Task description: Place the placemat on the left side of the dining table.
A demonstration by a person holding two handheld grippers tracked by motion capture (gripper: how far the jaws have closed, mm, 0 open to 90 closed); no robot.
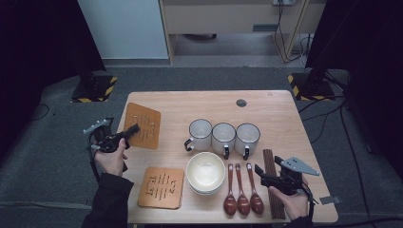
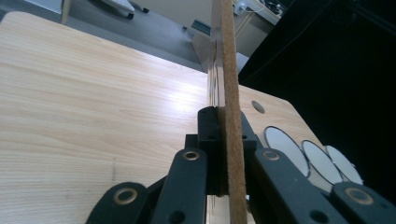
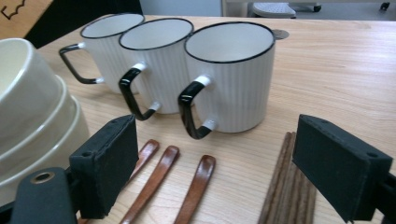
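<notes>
Where the stacked cream bowls [image 1: 205,172] mark the middle of the tabletop [image 1: 275,111], listed outward from them:

- Behind the bowls: three white ribbed mugs [image 1: 224,137] in a row, rims dark, handles toward the near edge.
- Just right of the bowls: three brown wooden spoons [image 1: 243,191] side by side, bowls nearest the near edge.
- Right of the spoons: bundle of dark chopsticks [image 1: 271,178], lengthwise.
- Just left of the bowls, near edge: cork mat [image 1: 161,187] with cut-out pattern, lying flat.
- Far left of the bowls, rear: second cork mat [image 1: 142,125], its near edge pinched in the left gripper [image 2: 227,154], fingers pressed onto both faces; seen edge-on in the left gripper view.
- Right of the bowls, over the chopsticks: right gripper [image 3: 224,168], fingers spread wide, holding nothing.
</notes>
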